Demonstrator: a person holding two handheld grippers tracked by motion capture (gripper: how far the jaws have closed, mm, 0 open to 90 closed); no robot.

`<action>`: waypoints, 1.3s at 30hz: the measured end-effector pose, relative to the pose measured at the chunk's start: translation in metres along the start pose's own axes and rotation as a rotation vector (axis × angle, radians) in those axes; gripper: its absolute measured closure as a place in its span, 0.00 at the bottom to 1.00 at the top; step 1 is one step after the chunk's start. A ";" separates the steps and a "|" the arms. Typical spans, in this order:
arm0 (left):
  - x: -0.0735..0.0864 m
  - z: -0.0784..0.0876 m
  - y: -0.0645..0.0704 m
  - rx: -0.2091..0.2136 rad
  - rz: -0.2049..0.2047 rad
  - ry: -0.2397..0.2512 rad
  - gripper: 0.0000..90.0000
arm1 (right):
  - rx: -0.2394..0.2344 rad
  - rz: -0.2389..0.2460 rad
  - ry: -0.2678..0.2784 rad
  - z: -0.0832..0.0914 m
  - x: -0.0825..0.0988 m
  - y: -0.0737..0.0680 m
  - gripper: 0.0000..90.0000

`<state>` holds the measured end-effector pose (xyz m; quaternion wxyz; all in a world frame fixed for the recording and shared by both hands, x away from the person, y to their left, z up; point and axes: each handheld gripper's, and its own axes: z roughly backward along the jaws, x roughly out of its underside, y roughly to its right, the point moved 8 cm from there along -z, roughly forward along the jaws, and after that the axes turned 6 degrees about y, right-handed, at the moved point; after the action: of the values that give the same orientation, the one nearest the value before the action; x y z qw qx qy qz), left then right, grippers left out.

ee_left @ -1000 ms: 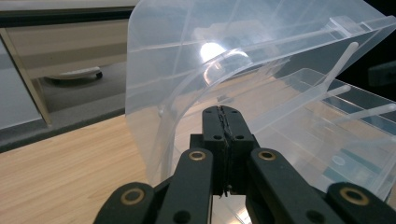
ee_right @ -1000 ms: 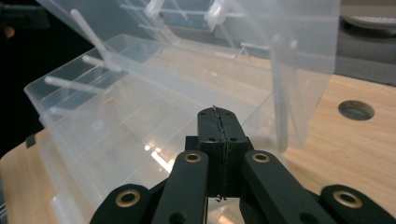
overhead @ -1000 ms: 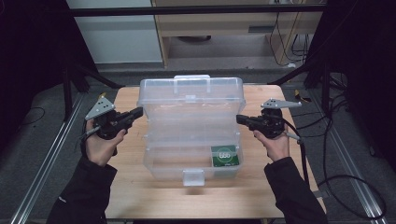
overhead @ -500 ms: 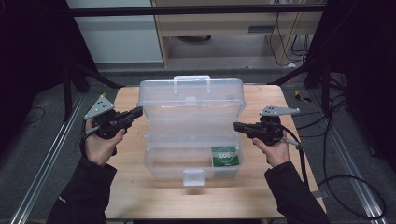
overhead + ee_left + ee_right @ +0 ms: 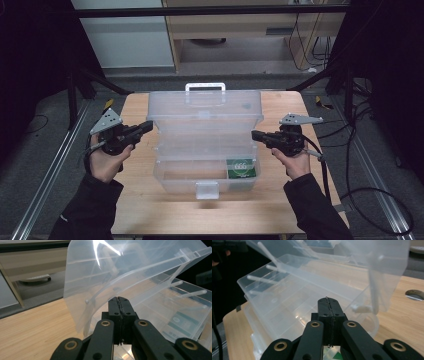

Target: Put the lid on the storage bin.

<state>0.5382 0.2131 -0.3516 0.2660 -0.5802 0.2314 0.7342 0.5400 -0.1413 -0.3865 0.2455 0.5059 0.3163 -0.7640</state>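
Sitting open between closed, empty left gripper (image 5: 147,125), right gripper (image 5: 255,135); clear toolbox (image 5: 205,145)

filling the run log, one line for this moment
left claw: shut, empty | right claw: shut, empty | clear tackle box: open | green packet: in base
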 end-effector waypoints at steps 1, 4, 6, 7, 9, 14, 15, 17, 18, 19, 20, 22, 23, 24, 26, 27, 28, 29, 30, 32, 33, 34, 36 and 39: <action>0.001 0.000 0.001 0.001 -0.004 -0.002 0.99 | 0.004 -0.001 0.003 0.001 -0.001 0.001 1.00; 0.004 0.001 0.003 0.004 -0.015 -0.013 0.99 | 0.023 -0.003 0.018 0.004 -0.004 0.003 1.00; 0.007 0.002 0.005 0.008 -0.022 -0.023 0.99 | 0.030 -0.005 0.028 0.007 -0.005 0.004 1.00; 0.009 0.002 0.006 0.010 -0.028 -0.028 0.99 | 0.029 -0.008 0.034 0.008 -0.006 0.004 1.00; 0.012 0.004 0.008 0.014 -0.034 -0.040 0.99 | 0.032 -0.010 0.039 0.010 -0.008 0.005 1.00; 0.018 0.008 0.008 0.012 -0.052 -0.058 0.98 | 0.029 -0.008 0.027 0.013 -0.006 0.005 1.00; 0.020 0.009 0.008 0.008 -0.052 -0.065 0.98 | 0.028 -0.008 0.023 0.013 -0.005 0.005 1.00; 0.026 0.011 0.006 0.007 -0.053 -0.078 0.97 | 0.028 -0.010 0.015 0.013 -0.003 0.005 1.00; 0.028 0.011 0.005 0.009 -0.054 -0.083 0.97 | 0.028 -0.010 0.007 0.013 -0.001 0.005 1.00; 0.030 0.012 0.005 0.007 -0.048 -0.085 0.97 | 0.027 -0.006 0.002 0.013 0.000 0.005 1.00; 0.032 0.012 0.005 0.006 -0.047 -0.088 0.97 | 0.026 -0.004 -0.003 0.013 0.001 0.004 1.00; 0.037 0.013 0.004 0.004 -0.047 -0.103 0.97 | 0.029 0.004 -0.019 0.014 0.004 0.003 1.00; 0.040 0.014 0.004 0.003 -0.047 -0.110 0.97 | 0.030 0.010 -0.026 0.014 0.006 0.003 1.00; 0.042 0.015 0.003 0.005 -0.047 -0.114 0.97 | 0.036 0.015 -0.039 0.015 0.008 0.002 1.00; 0.048 0.016 0.003 0.008 -0.049 -0.129 0.96 | 0.042 0.030 -0.061 0.016 0.012 0.001 1.00; 0.051 0.016 0.004 0.009 -0.052 -0.138 0.96 | 0.045 0.038 -0.070 0.016 0.015 0.000 1.00; 0.053 0.016 0.004 0.013 -0.053 -0.146 0.96 | 0.046 0.042 -0.077 0.017 0.017 0.000 1.00; 0.056 0.016 0.005 0.014 -0.054 -0.154 0.96 | 0.045 0.042 -0.086 0.017 0.020 -0.001 1.00; 0.059 0.016 0.006 0.015 -0.059 -0.166 0.96 | 0.056 0.051 -0.100 0.018 0.024 0.000 1.00; 0.064 0.016 0.007 0.016 -0.067 -0.188 0.96 | 0.066 0.051 -0.116 0.019 0.030 0.001 1.00; 0.067 0.016 0.007 0.017 -0.072 -0.200 0.96 | 0.070 0.048 -0.121 0.020 0.034 0.002 1.00; 0.070 0.016 0.008 0.020 -0.075 -0.207 0.96 | 0.069 0.045 -0.124 0.020 0.036 0.003 1.00; 0.075 0.017 0.008 0.020 -0.079 -0.219 0.96 | 0.073 0.053 -0.138 0.021 0.041 0.003 1.00; 0.080 0.017 0.007 0.008 -0.093 -0.240 0.96 | 0.085 0.069 -0.162 0.021 0.048 0.004 1.00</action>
<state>0.5063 0.2287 -0.4254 0.3278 -0.4972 0.1739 0.7843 0.5121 -0.1615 -0.4263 0.2749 0.4630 0.2448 -0.8063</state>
